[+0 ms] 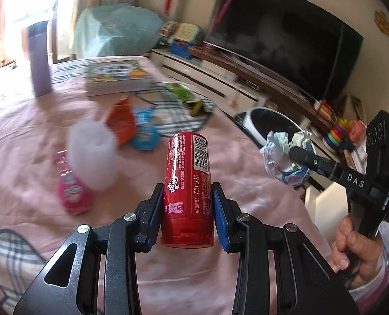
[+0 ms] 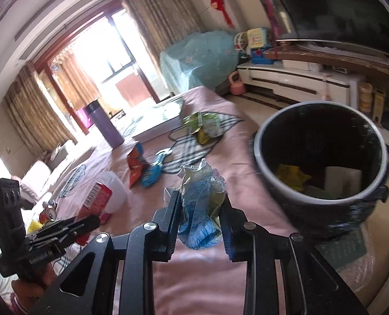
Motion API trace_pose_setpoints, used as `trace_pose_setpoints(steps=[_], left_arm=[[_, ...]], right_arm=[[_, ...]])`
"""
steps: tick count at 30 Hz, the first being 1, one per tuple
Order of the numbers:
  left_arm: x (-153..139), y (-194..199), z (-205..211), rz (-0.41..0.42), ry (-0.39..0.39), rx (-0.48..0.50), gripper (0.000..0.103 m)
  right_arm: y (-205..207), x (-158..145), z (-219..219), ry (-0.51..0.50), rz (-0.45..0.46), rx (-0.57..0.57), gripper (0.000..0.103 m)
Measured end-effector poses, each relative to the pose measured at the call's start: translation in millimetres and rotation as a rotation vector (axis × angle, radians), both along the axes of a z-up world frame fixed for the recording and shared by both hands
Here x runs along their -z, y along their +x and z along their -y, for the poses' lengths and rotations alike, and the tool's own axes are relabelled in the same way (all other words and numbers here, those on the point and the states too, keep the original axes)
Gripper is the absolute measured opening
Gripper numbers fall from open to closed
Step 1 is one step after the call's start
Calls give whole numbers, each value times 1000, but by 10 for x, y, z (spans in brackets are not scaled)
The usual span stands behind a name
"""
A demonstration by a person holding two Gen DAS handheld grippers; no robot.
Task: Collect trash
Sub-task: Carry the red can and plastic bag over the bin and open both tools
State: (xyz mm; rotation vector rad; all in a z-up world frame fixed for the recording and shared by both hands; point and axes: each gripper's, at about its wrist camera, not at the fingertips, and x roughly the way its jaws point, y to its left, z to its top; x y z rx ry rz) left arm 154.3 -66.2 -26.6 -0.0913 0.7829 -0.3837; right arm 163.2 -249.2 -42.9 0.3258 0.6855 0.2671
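Left wrist view: the left gripper (image 1: 186,210) held a red can (image 1: 187,183) between its fingers, pads pressed on both sides, the can's barcode end pointing away from the camera.
Left fingers: narrowed onto the red can, lifted above the pink bedspread (image 1: 36,144).
Ahead of the left fingers: an orange snack packet (image 1: 120,123) and a blue wrapper (image 1: 145,134) lay touching on the bedspread; a green wrapper (image 1: 186,97) lay beyond them.
Left of the left fingers: a white plastic cup (image 1: 92,155) on its side, with a pink wrapper (image 1: 72,191) just beside it; both were blurred.
Farther off: a purple bottle (image 1: 39,60) stood upright near a stack of books (image 1: 115,76).
Right of the left fingers: the right gripper (image 1: 296,157) carried crumpled paper (image 1: 281,155) near the bin.
Right wrist view: the right gripper (image 2: 201,210) gripped the crumpled paper (image 2: 199,204), white and blue, between its fingers.
Right fingers: closed onto the paper, above the bedspread edge.
Trash bin (image 2: 370,199): dark, round, white-rimmed, ahead and to the right of the right fingers, beside the bed; yellow and white scraps lay inside it.
Left gripper (image 2: 89,223) in this view: low at left, with the red can (image 2: 94,199) partly visible.
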Motion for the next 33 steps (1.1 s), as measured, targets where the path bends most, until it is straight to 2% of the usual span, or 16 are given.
trace_pose_setpoints(steps=[15, 28, 33], left_arm=[[-29, 232, 859, -2, 21, 152, 34], [-77, 433, 1415, 2, 54, 237, 34], [-118, 539, 1621, -3, 44, 264, 34]], right_arm=[[-150, -87, 824, 27, 18, 167, 29], [-85, -101, 1252, 55, 23, 245, 29], [7, -137, 1341, 51, 27, 253, 29]])
